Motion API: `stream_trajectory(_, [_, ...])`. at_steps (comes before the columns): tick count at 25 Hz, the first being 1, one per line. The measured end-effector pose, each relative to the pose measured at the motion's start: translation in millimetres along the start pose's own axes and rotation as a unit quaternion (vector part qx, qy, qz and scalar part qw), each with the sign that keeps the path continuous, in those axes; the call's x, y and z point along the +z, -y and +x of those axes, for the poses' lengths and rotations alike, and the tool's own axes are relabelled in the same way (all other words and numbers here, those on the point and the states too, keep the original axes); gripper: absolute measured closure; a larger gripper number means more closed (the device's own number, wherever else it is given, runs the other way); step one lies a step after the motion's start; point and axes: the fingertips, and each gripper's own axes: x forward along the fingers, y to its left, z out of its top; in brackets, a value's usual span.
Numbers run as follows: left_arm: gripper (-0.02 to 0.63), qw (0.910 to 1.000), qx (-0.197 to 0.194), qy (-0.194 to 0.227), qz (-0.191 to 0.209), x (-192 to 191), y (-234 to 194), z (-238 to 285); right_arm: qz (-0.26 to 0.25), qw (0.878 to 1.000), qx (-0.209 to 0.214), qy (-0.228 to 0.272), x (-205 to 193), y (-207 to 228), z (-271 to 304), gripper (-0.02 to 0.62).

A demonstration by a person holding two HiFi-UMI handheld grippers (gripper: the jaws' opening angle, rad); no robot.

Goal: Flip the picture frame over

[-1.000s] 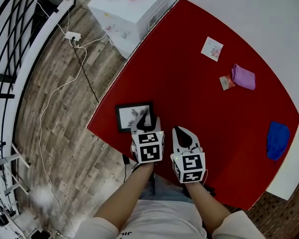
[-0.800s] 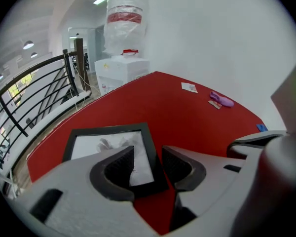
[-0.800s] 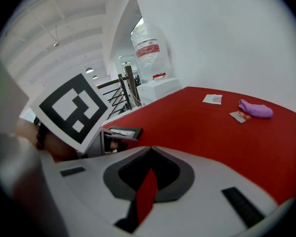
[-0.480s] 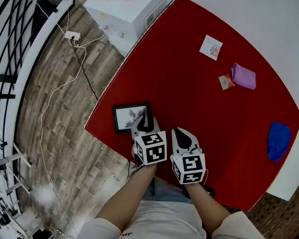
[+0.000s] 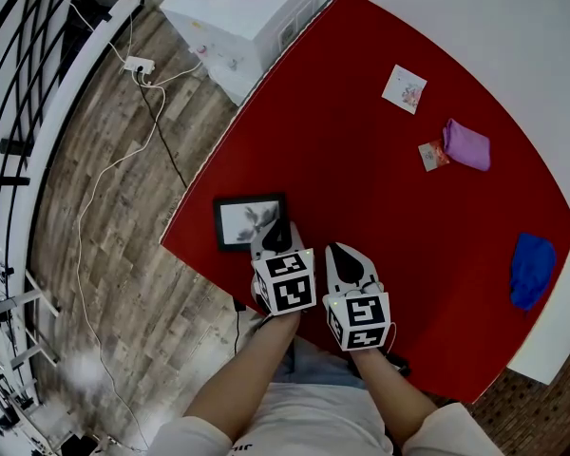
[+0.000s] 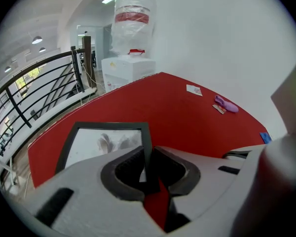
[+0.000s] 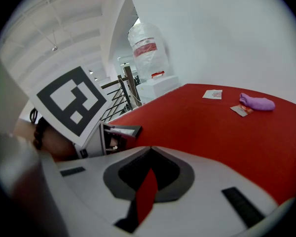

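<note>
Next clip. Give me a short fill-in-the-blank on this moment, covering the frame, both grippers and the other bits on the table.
One edge of the picture frame stands between the jaws of the ____ gripper.
The right gripper's jaws are together and hold ____.
The frame lies with its picture facing ____.
The cloth beside the small packet is ____.
Missing words: left (the left gripper's jaws are closing on that edge); nothing; up; purple.
</note>
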Motion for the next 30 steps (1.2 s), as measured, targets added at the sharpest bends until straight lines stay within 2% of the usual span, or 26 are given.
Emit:
stream_trajectory(5, [0.535, 0.9997, -0.016, 0.016, -0.006, 12.1, 0.3, -14.4, -0.002, 1.0, 0.001, 0.002, 1.5, -1.5, 0.1, 0.591])
stream_trajectory(12, [0.535, 0.9935, -0.089, 0.043, -0.057, 38.7, 16.5, -49.9, -0.006, 1.0, 0.01, 0.002, -6.7, -5.5, 2.2, 0.591])
stream_trajectory(16, [0.535, 0.983, -0.144, 0.048, -0.102, 49.5, 26.2, -66.7, -0.02, 0.999, 0.027, 0.013, -6.6, -17.1, 3.0, 0.591])
stream_trajectory(20, [0.535, 0.9651, -0.21, 0.045, -0.15, 54.9, 37.9, -77.7, -0.036, 0.998, 0.037, 0.025, -2.5, -29.0, 2.6, 0.591])
stream_trajectory(23, [0.537, 0.9456, -0.263, 0.046, -0.185, 58.5, 41.2, -87.1, -0.046, 0.998, 0.04, 0.032, 0.3, -34.4, -1.8, 0.591])
stream_trajectory(25, [0.537, 0.9264, -0.31, 0.045, -0.209, 60.0, 42.9, -92.2, -0.05, 0.997, 0.04, 0.036, 0.4, -35.0, -5.9, 0.591])
stream_trajectory(27, [0.536, 0.899, -0.365, 0.045, -0.237, 62.2, 42.6, -96.6, -0.054, 0.997, 0.039, 0.039, -0.9, -34.3, -9.0, 0.591])
stream_trajectory(30, [0.537, 0.8449, -0.444, 0.05, -0.294, 69.3, 37.1, -106.1, -0.061, 0.997, 0.038, 0.038, -3.2, -34.3, -11.6, 0.591])
